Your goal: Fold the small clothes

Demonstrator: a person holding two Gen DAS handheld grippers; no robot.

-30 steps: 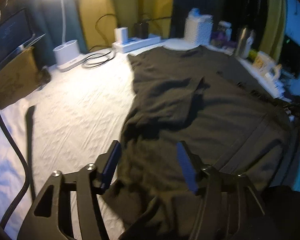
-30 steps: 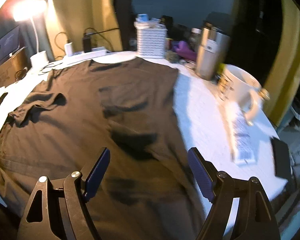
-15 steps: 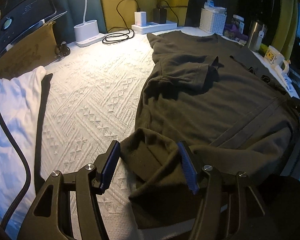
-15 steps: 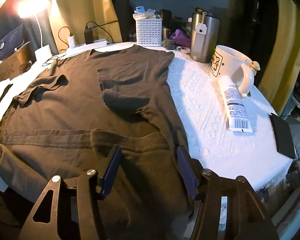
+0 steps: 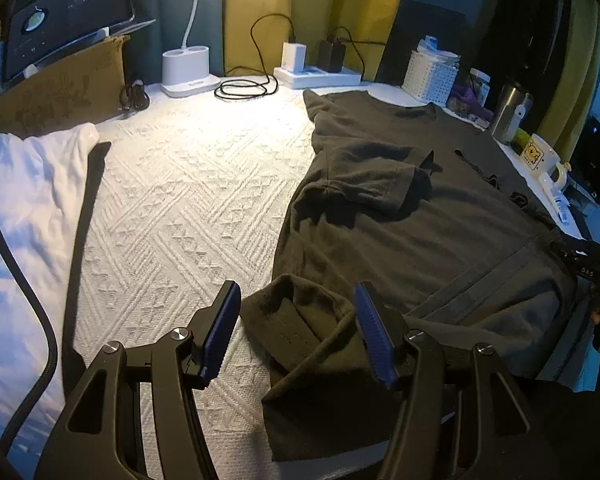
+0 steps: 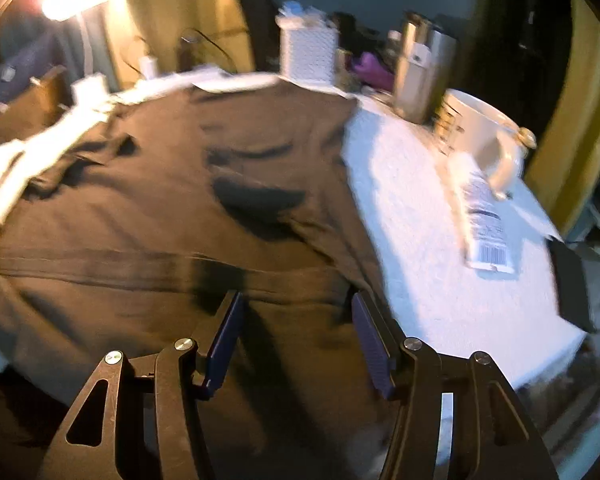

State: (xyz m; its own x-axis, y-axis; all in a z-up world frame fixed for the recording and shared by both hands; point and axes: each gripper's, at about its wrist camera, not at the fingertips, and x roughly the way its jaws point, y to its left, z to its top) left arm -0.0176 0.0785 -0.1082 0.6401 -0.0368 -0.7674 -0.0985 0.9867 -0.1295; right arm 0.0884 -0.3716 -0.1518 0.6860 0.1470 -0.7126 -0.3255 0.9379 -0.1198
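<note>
A dark T-shirt lies flat on the white textured cloth, neck at the far end, one sleeve folded inward. Its near left hem corner is curled over on itself. My left gripper hovers over that corner, jaws open, with the curled fabric lying between and under the pads. In the blurred right wrist view the same T-shirt fills the left and middle. My right gripper stands open just above the near right hem, close to the shirt's right edge, and its pads press on nothing.
A white garment and a black strap lie at the left. Along the back are a cardboard box, a coiled cable, a power strip and a white basket. A mug, a tube and a dark flat object sit to the right.
My left gripper has slid from over the shirt's body to its left hem corner, which is now curled up. The right gripper's jaws have narrowed and it has sunk towards the hem.
</note>
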